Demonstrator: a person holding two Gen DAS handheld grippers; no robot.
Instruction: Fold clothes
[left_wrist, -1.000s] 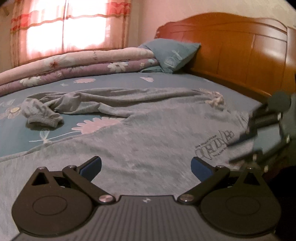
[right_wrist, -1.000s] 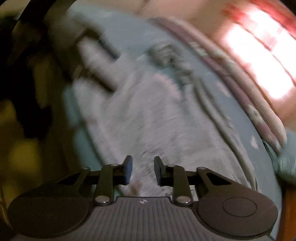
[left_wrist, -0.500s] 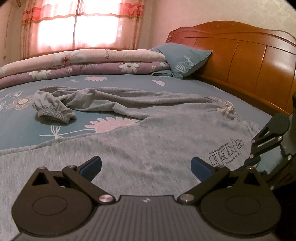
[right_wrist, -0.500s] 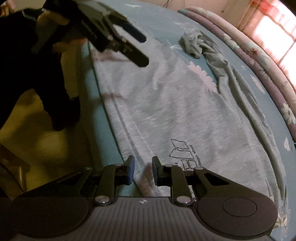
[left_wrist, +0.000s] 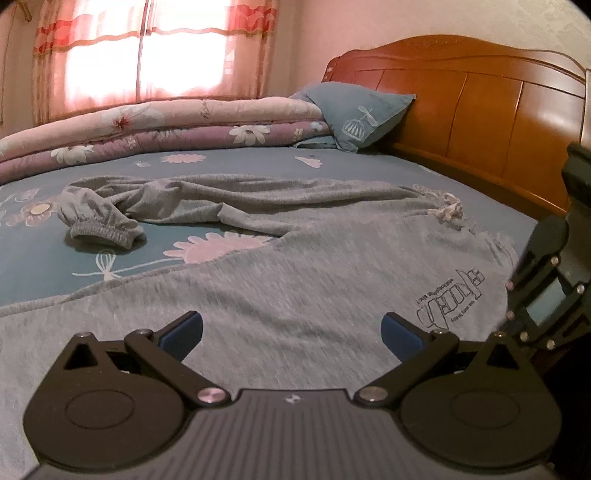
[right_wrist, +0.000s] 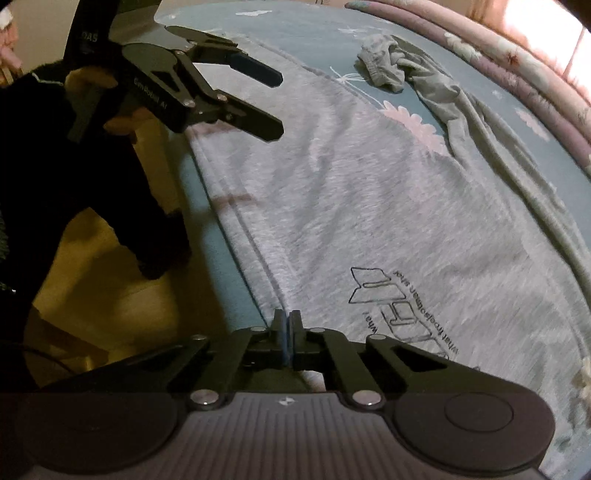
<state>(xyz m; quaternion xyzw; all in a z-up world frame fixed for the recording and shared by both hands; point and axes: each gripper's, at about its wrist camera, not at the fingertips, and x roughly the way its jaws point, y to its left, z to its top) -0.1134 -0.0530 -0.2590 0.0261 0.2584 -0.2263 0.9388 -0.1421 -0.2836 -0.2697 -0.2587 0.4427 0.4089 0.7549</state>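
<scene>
Right gripper (right_wrist: 287, 326) has just closed on the grey trousers' (right_wrist: 388, 206) hem at the bed's (right_wrist: 207, 206) near edge; left gripper (right_wrist: 279, 103) hovers open.

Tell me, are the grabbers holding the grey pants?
The right gripper has just closed at the grey pants' near edge; an actual pinch cannot be told. The left gripper is open, holding nothing.

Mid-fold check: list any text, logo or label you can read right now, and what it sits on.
"Gen Robot AI", uncertain: side of the left hand-held gripper.
"DAS", partly cut off: that gripper's handle.
Outlined logo letters: grey trousers, not legible.
Small line beside the logo: roughly "whatthedatsman s...", too blurred to confirm.
Nothing else readable.
</scene>
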